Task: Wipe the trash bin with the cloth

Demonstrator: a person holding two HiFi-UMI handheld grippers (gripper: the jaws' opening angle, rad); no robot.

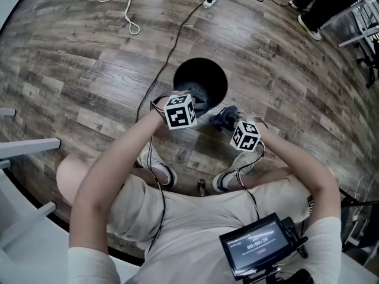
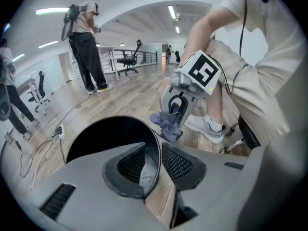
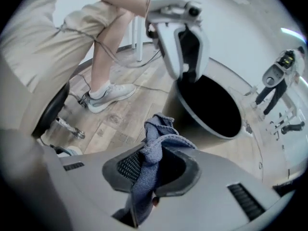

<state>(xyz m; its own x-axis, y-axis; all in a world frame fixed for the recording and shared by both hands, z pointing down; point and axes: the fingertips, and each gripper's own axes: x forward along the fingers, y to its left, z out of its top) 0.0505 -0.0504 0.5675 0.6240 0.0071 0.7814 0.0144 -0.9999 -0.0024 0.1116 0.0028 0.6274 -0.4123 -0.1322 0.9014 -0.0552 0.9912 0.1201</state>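
Straddling bin (image 2: 106,134) rim | left gripper (image 2: 155,166) | own view only

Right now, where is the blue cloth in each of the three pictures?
Head view: cloth between the two marker cubes, beside the trash bin.
Left gripper view: cloth at centre, just past the bin's rim.
Right gripper view: cloth at lower centre, pinched in its jaws.
Shared landmark: the trash bin.

No wording reads clearly; the small screen (image 1: 256,247) shows digits too blurred to make out.
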